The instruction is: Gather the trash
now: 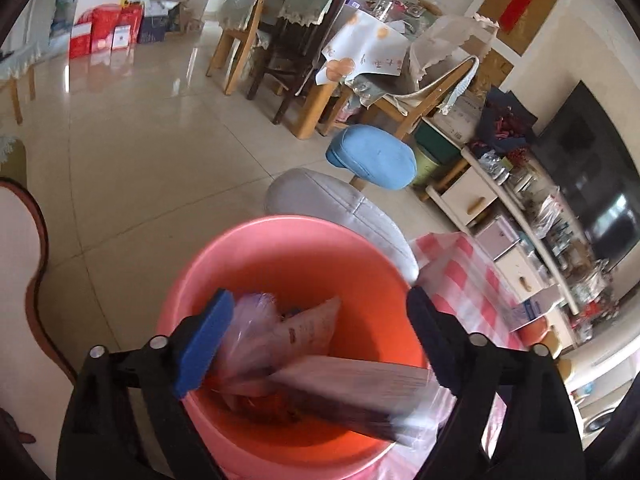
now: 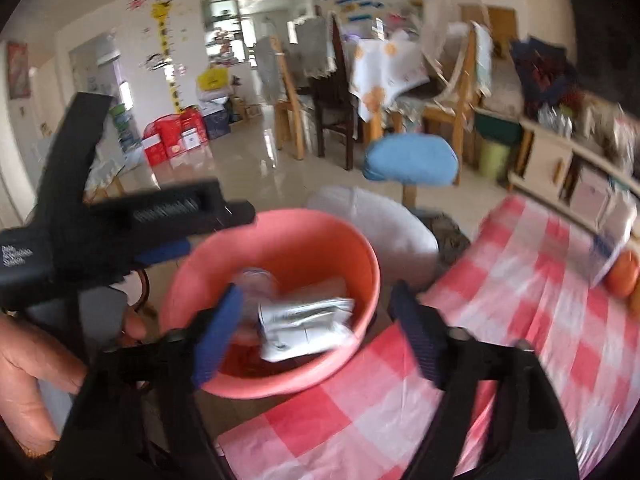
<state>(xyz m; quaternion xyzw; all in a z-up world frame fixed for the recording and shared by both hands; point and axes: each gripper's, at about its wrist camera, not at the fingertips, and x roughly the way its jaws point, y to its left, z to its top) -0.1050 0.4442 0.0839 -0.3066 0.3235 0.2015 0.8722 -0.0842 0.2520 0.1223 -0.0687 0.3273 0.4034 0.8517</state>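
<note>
A salmon-pink bucket point(image 1: 288, 256) stands beside the table and holds trash: a clear plastic bag point(image 1: 248, 328), a pale pouch point(image 1: 308, 328) and a blurred flat wrapper point(image 1: 360, 396) lying between my left fingers. My left gripper point(image 1: 320, 344) is open right over the bucket mouth. In the right wrist view the bucket point(image 2: 280, 240) holds a white wrapper point(image 2: 304, 328). My right gripper point(image 2: 316, 332) is open and empty, just above the bucket's near rim. The left gripper's body point(image 2: 120, 216) shows left of the bucket.
A table with a red-and-white checked cloth point(image 2: 500, 300) lies right of the bucket, with an orange fruit point(image 2: 622, 272) at its far edge. A grey cushion point(image 1: 340, 208) and blue stool point(image 1: 372, 156) stand behind the bucket. Dining chairs and a TV cabinet lie beyond.
</note>
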